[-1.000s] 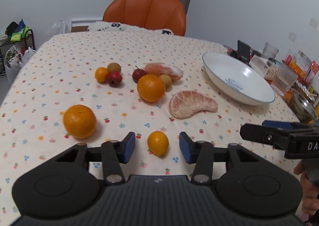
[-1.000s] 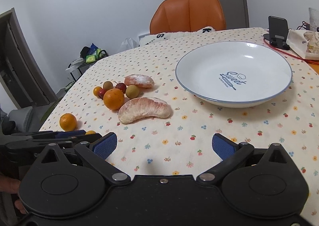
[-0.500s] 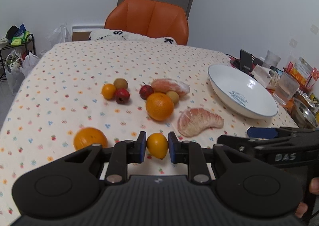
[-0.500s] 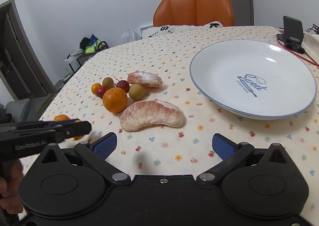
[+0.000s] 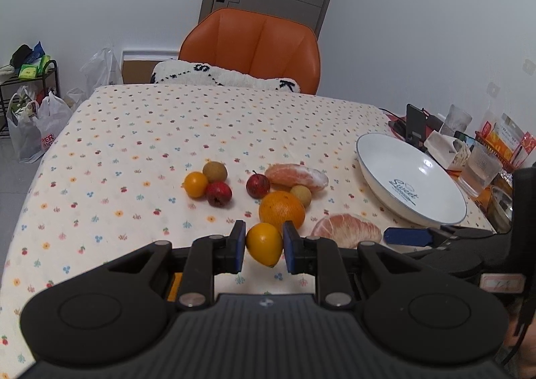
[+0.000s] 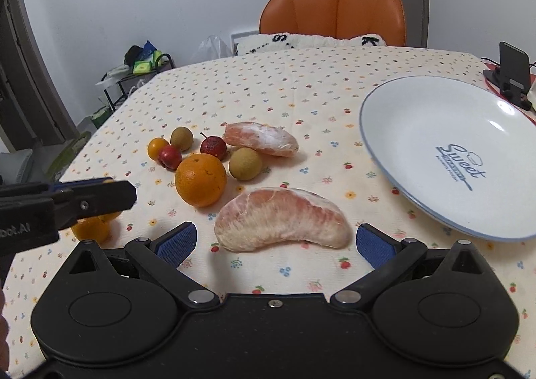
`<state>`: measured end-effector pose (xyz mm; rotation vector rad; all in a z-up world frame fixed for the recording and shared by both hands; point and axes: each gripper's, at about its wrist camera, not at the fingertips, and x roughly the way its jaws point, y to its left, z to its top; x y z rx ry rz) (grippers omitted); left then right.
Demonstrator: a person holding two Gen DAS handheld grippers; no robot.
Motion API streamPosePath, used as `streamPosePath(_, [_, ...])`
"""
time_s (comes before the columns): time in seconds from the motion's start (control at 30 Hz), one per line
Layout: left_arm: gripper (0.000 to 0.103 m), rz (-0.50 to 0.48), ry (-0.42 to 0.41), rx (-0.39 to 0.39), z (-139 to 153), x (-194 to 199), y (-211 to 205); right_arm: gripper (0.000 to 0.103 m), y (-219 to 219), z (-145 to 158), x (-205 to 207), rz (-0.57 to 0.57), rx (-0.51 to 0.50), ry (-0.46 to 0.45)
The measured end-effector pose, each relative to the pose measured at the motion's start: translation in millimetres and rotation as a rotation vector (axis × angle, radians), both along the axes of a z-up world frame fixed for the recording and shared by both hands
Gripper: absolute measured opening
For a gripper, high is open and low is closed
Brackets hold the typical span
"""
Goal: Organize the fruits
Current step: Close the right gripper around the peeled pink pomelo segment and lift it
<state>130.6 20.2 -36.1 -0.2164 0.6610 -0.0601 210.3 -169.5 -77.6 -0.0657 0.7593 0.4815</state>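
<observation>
My left tongs (image 5: 263, 246) are clamped on the small orange (image 5: 264, 244), pads square on its sides so it won't roll out (lifted off the cloth, I think). My right tongs (image 6: 276, 243) are spread wide with the pomelo wedge (image 6: 282, 223) lying between them. The plate (image 6: 395, 158), ahead to their right, has nothing on it.

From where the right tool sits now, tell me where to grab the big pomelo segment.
Probably grip the pomelo segment across its thick middle, coming from the near side. It lies crosswise as a curved wedge between the open right tool's pads, with tapered ends likely to slip.
</observation>
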Motion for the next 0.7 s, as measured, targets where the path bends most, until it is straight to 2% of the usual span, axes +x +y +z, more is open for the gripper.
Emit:
streamPosePath(0.33, [0.022, 0.003, -0.007, -0.017, 0, 4, 9, 0.103, 17, -5, 5, -0.017, -0.062, -0.031])
streamPosePath(0.4, [0.022, 0.008, -0.007, -0.02, 0, 5, 10, 0.099, 18, -4, 5, -0.019, -0.065, -0.036])
streamPosePath(0.43, [0.022, 0.011, -0.004, -0.018, 0, 5, 10, 0.089, 18, -3, 5, -0.026, -0.07, -0.047])
streamPosePath(0.7, [0.022, 0.017, -0.016, 0.0, 9, 1, 4, 0.088, 3, 5, -1, 0.03, 0.006, -0.049])
